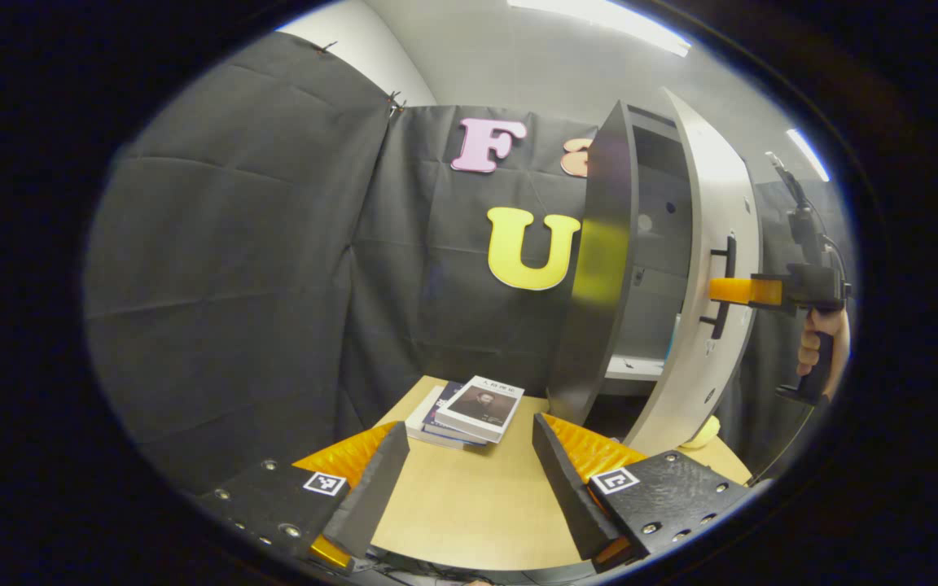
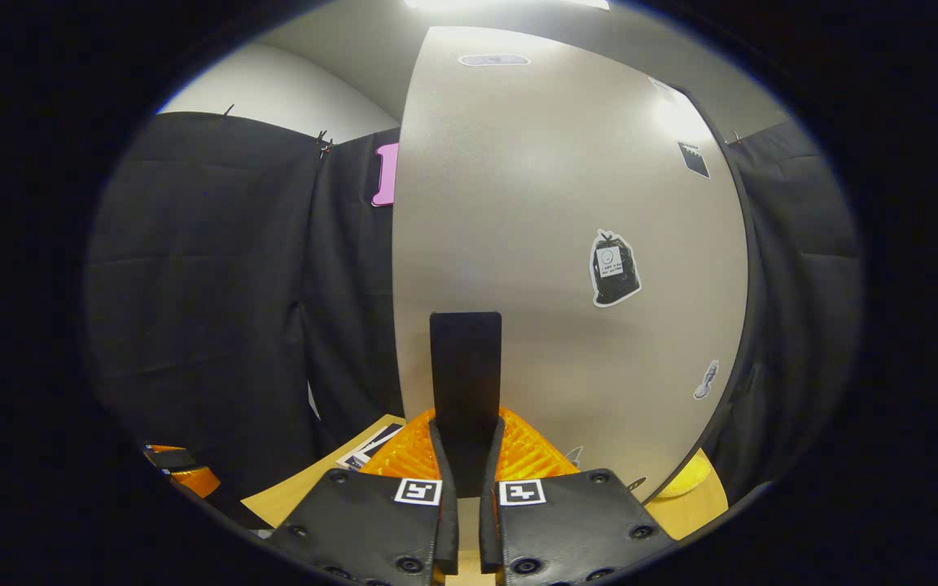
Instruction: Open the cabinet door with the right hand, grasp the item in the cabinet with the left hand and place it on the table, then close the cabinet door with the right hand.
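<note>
The grey cabinet stands at the table's back right, its pale door swung partly open. My right gripper, held by a hand, is shut on the door's black bar handle. In the right gripper view the handle rises between the closed fingers of my right gripper, in front of the door. Inside the cabinet a white shelf shows, with a sliver of something bluish behind the door edge. My left gripper hovers open over the table, holding nothing.
A small stack of books lies on the wooden table just ahead of my left gripper. A yellow object sits on the table under the door's lower edge. Black cloth walls close in the left and back.
</note>
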Tool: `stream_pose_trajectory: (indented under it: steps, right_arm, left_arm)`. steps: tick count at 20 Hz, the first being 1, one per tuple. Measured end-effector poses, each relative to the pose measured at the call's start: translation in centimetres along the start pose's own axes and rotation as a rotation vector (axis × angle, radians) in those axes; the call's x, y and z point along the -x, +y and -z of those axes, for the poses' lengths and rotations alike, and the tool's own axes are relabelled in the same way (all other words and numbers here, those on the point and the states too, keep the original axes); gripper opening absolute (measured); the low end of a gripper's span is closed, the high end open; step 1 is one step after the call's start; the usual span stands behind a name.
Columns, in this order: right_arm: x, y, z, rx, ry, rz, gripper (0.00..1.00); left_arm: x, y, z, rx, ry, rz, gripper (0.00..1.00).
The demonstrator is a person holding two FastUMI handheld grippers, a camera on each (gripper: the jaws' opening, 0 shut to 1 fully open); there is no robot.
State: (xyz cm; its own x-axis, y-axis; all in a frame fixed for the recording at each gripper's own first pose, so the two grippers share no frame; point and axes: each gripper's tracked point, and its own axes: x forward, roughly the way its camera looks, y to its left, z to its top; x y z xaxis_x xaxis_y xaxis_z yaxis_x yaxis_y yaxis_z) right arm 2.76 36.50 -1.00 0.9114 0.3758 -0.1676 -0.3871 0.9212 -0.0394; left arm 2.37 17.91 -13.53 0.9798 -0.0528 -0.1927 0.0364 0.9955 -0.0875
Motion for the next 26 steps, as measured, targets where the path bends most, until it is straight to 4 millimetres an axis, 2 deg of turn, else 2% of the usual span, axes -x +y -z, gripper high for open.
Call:
stream_pose_trajectory:
  steps: [8, 14, 18, 23, 26]
  right_arm:
    - [4.5, -1.5, 0.5, -0.014, 0.033, -0.019, 0.12]
    - [7.1, -3.7, 0.8, -0.069, 0.057, -0.027, 0.12]
    - [8.6, -4.6, 0.9, -0.065, 0.068, -0.013, 0.12]
    - [10.5, -6.0, 0.9, -0.078, 0.076, 0.017, 0.12]
    - [11.6, -7.2, 1.2, -0.081, 0.074, 0.03, 0.1]
  left_arm:
    - [-0.3, -2.4, 0.0, -0.006, 0.006, 0.037, 0.93]
    - [-1.1, -3.7, -0.2, 0.017, 0.01, 0.055, 0.93]
    - [-2.0, -5.9, 0.0, -0.003, 0.027, 0.112, 0.93]
    - [-2.9, -9.6, 0.2, -0.047, 0.04, 0.197, 0.93]
    - [-3.8, -11.3, 1.3, -0.075, 0.066, 0.218, 0.93]
